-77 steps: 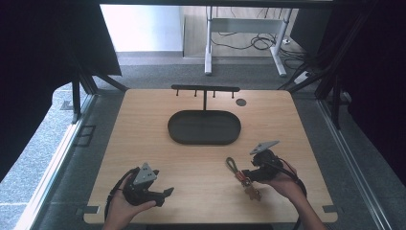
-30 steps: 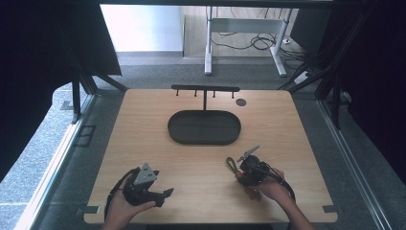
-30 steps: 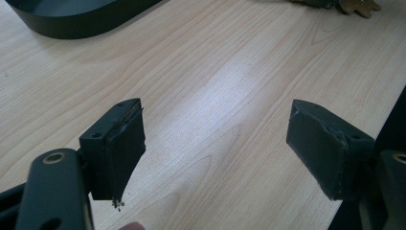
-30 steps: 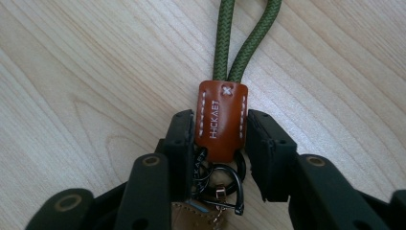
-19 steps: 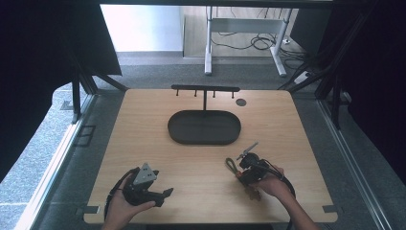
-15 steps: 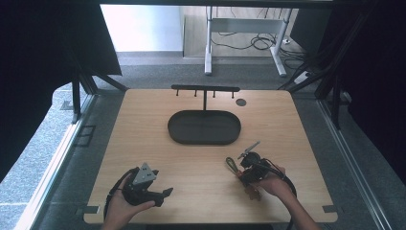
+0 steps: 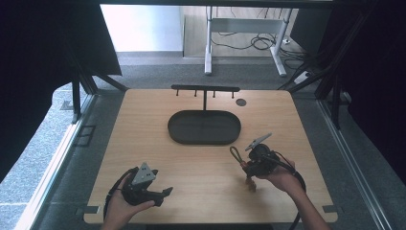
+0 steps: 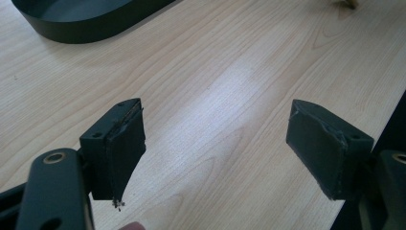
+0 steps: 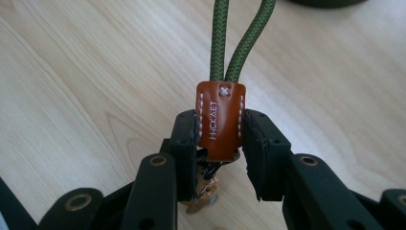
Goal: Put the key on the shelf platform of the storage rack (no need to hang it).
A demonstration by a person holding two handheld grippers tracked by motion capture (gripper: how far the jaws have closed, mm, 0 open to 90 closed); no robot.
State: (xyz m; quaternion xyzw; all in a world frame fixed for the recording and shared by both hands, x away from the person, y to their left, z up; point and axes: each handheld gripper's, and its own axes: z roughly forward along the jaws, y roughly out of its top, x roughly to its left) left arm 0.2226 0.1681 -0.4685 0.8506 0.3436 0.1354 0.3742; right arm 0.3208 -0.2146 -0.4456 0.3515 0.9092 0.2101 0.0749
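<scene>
A keychain has a green cord loop, a brown leather tag and metal keys hanging below. My right gripper is shut on the leather tag, one pad on each side of it. In the high view the right gripper holds the keychain a little above the table at the front right, with the cord loop pointing left and away. My left gripper rests in a hand at the front left. In its own view the left gripper stands open over bare wood.
A dark oval tray lies in the middle of the wooden table; its rim also appears ahead of the left gripper. Behind it stands a black hook rack, with a small dark disc at its right.
The right gripper came in from the right, closed on the keychain's tag and lifted it off the table. The left gripper stayed where it was.
</scene>
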